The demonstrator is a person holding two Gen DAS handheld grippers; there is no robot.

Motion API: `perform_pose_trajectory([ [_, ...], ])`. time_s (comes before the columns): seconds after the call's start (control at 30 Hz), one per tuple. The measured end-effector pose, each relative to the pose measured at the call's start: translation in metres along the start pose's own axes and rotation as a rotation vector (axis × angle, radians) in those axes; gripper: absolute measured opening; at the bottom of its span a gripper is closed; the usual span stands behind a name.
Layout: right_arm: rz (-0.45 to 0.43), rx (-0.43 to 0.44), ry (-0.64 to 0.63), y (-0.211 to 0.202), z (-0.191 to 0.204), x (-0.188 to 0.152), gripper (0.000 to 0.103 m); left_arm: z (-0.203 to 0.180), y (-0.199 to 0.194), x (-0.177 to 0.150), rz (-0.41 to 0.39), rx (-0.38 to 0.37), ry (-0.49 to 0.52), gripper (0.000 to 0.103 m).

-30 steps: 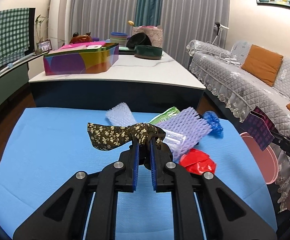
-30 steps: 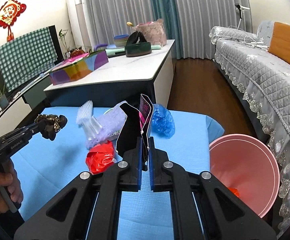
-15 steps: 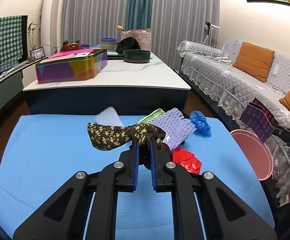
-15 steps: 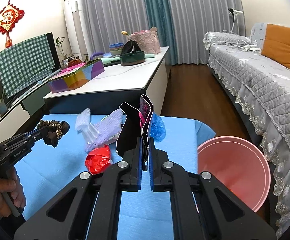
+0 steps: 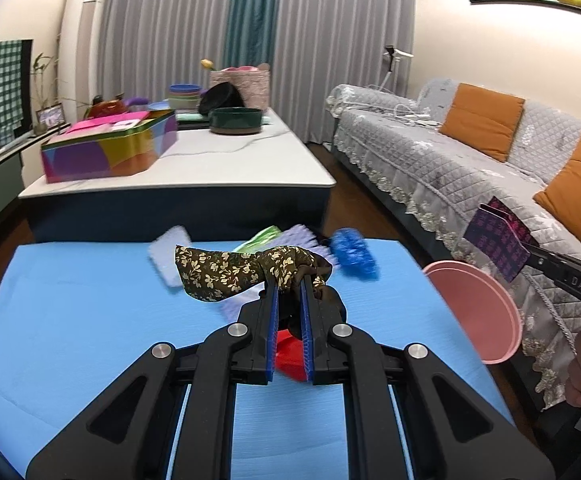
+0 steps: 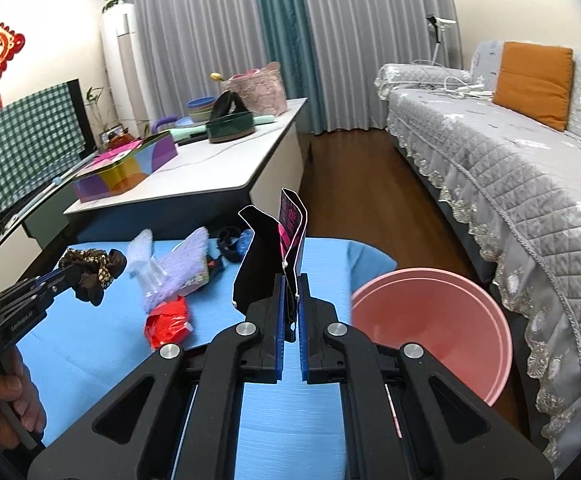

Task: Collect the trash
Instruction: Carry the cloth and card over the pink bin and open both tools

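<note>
My left gripper [image 5: 289, 286] is shut on a brown floral cloth scrap [image 5: 234, 270] and holds it above the blue table [image 5: 70, 320]; it also shows in the right wrist view [image 6: 90, 270]. My right gripper [image 6: 290, 280] is shut on a black and pink folded card [image 6: 278, 248], held up left of the pink bin [image 6: 430, 320]; the card also shows in the left wrist view [image 5: 496, 244]. On the table lie a red wrapper [image 6: 168, 320], purple foam net [image 6: 186, 260], white foam net [image 6: 140, 246] and blue wrapper [image 5: 354, 254].
The pink bin [image 5: 474, 312] stands off the table's right edge, next to a grey sofa [image 6: 510, 168]. A white coffee table [image 5: 178, 160] with a colourful tin [image 5: 110, 152] and bowls stands behind. Wooden floor lies between.
Both grippers have risen and drawn back from the trash pile with their loads. The view of the table has dropped lower in both cameras.
</note>
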State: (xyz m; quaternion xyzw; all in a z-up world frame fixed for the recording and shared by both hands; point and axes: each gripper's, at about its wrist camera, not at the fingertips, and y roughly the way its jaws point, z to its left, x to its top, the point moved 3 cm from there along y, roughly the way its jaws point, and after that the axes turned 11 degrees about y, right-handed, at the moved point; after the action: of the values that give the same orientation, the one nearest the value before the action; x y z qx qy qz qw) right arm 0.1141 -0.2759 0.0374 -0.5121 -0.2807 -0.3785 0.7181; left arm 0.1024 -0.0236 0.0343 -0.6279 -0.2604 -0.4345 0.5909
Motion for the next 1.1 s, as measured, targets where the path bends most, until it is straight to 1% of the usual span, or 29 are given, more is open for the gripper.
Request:
perform_pose_trajectory([
  [0.2, -0.028, -0.046, 0.026, -0.009, -0.019, 0.010, 0.006, -0.025, 0.006, 0.016, -0.013, -0.066, 0.010, 0.010],
  [0.33, -0.052, -0.076, 0.040, -0.016, -0.034, 0.019, 0.006, -0.043, 0.014, 0.023, -0.013, -0.094, 0.031, 0.010],
  [0.43, -0.073, -0.114, 0.031, -0.020, -0.044, 0.023, 0.006, -0.057, 0.023, 0.028, -0.009, -0.115, 0.032, 0.010],
  [0.57, -0.087, -0.144, 0.040, -0.024, -0.060, 0.028, 0.006, -0.080, 0.032, 0.034, -0.009, -0.147, 0.047, 0.010],
  [0.8, -0.106, -0.223, 0.055, -0.027, -0.091, 0.035, 0.006, -0.120, 0.050, 0.049, -0.021, -0.211, 0.092, 0.010],
  [0.9, -0.103, -0.240, 0.095, -0.026, -0.110, 0.037, 0.006, -0.138, 0.059, 0.053, -0.017, -0.242, 0.106, 0.010],
  [1.1, -0.068, -0.263, 0.156, -0.013, -0.139, 0.034, 0.006, -0.171, 0.076, 0.056, -0.014, -0.296, 0.145, 0.010],
])
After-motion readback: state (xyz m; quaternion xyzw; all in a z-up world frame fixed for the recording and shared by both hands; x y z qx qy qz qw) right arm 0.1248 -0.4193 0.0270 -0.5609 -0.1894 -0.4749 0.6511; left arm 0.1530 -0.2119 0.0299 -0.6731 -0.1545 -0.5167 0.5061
